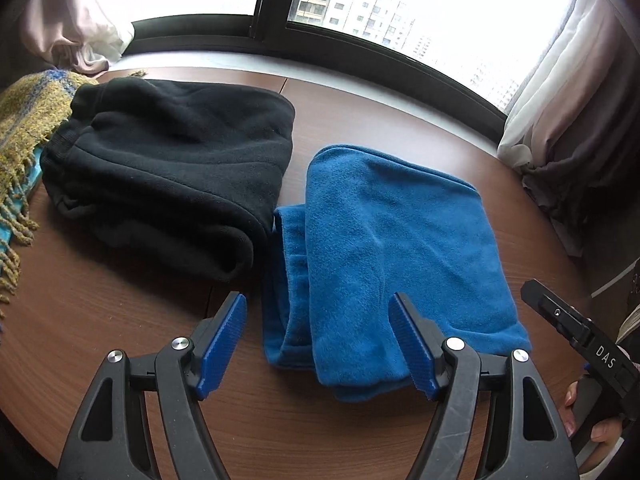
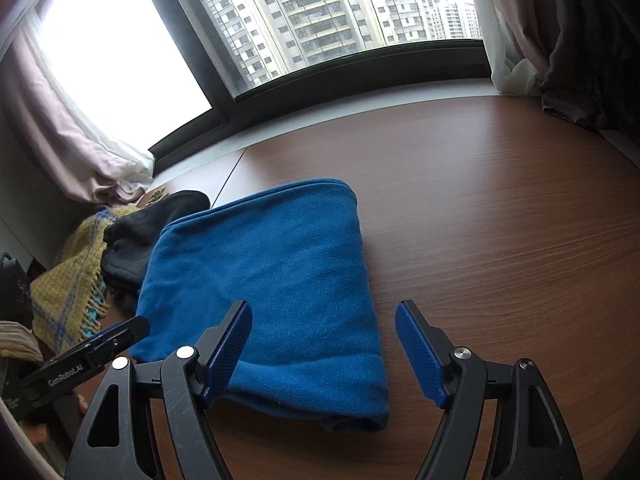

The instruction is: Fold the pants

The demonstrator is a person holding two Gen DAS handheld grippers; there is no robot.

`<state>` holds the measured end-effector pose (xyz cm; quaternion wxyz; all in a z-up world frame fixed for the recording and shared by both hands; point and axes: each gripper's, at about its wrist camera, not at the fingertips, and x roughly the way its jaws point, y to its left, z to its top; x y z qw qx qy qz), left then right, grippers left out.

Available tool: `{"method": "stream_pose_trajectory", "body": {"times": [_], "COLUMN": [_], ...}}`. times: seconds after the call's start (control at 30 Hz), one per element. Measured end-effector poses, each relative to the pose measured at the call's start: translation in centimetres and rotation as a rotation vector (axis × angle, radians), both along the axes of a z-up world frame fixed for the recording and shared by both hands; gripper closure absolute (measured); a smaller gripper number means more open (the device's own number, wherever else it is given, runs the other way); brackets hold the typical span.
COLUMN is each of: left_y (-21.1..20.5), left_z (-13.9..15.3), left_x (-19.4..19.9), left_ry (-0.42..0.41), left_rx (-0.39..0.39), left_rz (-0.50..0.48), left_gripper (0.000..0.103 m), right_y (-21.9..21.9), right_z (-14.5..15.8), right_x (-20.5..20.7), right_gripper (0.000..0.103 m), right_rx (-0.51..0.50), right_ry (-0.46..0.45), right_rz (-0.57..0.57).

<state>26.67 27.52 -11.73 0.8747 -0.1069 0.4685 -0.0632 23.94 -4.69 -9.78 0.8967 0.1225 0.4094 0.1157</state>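
Over the folded blue pants point(image 1: 400, 248), both grippers — left gripper point(image 1: 318, 344), right gripper point(image 2: 324, 348) — hang spread and empty; a shallow pinch could drag only the top layer and undo the fold.

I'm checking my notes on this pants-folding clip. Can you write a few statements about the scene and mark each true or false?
1. The blue pants lie folded on the wooden table. True.
2. The left gripper is clamped on the blue pants. False: its jaws stand open above the near edge, pressing nothing.
3. A black garment lies folded beside the blue pants. True.
4. The right gripper holds the black garment. False: its jaws are open over the blue pants' near edge.
5. A yellow fringed scarf lies beyond the black garment. True.
6. The curtains fully cover the window. False: they hang at its sides, and apartment towers show.
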Motion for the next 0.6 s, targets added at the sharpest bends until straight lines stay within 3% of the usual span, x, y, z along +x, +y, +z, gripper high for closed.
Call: {"method": "stream_pose_trajectory", "body": {"times": [0.17, 0.27, 0.6], "left_y": [0.6, 1.0, 1.3], "left_z": [-1.5, -2.2, -3.6], "left_x": [1.6, 2.2, 2.5], "left_ry": [0.041, 0.063, 0.097], "left_rx": [-0.053, -0.102, -0.147], "left_rz": [-0.037, -0.035, -0.034], "left_gripper": [0.030, 0.030, 0.026], "right_y": [0.7, 1.0, 0.8], "right_z": [-0.7, -1.3, -3.6], "right_x": [0.6, 1.2, 2.9], "right_gripper": [0.028, 0.028, 0.028], "right_rx": [-0.044, -0.054, -0.029], "right_ry": [-0.009, 0.006, 0.088], "right_rz": [-0.058, -0.043, -0.005]}}
